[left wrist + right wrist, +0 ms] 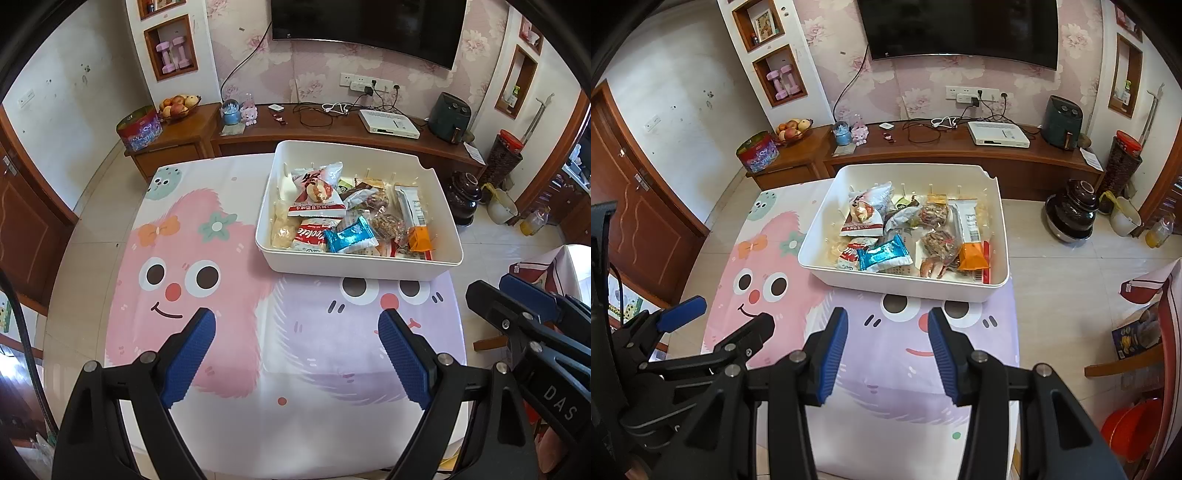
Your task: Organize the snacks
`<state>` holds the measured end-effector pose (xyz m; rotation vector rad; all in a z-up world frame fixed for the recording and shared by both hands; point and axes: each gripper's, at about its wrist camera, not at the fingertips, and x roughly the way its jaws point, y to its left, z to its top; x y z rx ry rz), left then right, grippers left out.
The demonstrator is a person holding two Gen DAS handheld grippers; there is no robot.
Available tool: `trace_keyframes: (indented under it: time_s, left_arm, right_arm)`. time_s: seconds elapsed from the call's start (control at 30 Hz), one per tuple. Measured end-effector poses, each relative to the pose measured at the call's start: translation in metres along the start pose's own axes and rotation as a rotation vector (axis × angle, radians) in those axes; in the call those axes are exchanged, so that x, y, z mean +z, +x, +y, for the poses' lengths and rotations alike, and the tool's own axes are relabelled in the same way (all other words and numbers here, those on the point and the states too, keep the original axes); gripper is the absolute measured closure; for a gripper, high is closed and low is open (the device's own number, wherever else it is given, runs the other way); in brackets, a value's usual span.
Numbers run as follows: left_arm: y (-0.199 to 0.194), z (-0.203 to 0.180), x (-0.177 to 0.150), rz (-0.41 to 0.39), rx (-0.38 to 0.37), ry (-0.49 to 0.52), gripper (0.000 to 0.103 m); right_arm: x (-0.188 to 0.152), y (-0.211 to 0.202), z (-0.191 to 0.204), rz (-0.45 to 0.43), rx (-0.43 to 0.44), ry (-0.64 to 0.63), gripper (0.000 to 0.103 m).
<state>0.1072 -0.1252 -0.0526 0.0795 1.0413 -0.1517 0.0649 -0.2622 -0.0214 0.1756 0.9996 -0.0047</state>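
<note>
A white plastic bin (354,267) (905,286) sits at the far right of the table and holds several wrapped snacks. Among them are a red-and-white bread bag (317,192) (864,218), a blue foil packet (351,236) (884,254) and an orange packet (419,238) (973,254). My left gripper (297,325) hovers over the cartoon cloth, near side of the bin, jaws wide open and empty. My right gripper (888,323) hangs beside it, open with a narrower gap and nothing between its blue pads (834,350). Each gripper shows in the other's view (517,295) (713,314).
The table wears a pink and lilac cartoon cloth (207,258) (886,369). Behind it runs a wooden TV cabinet (332,129) with a fruit bowl (179,105), a router box and cables. A dark jar (1071,210) stands on the floor at right, a red bucket (1130,424) lower right.
</note>
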Motion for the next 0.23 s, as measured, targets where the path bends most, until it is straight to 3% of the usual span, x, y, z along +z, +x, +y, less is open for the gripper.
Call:
trace_keyframes:
  time_s: [0.23]
  left_arm:
    - [-0.0004,-0.001,-0.0016,0.003,0.002,-0.003,0.014]
  right_arm:
    - [0.0022,0.0002,0.0008,0.0,0.004,0.0,0.057]
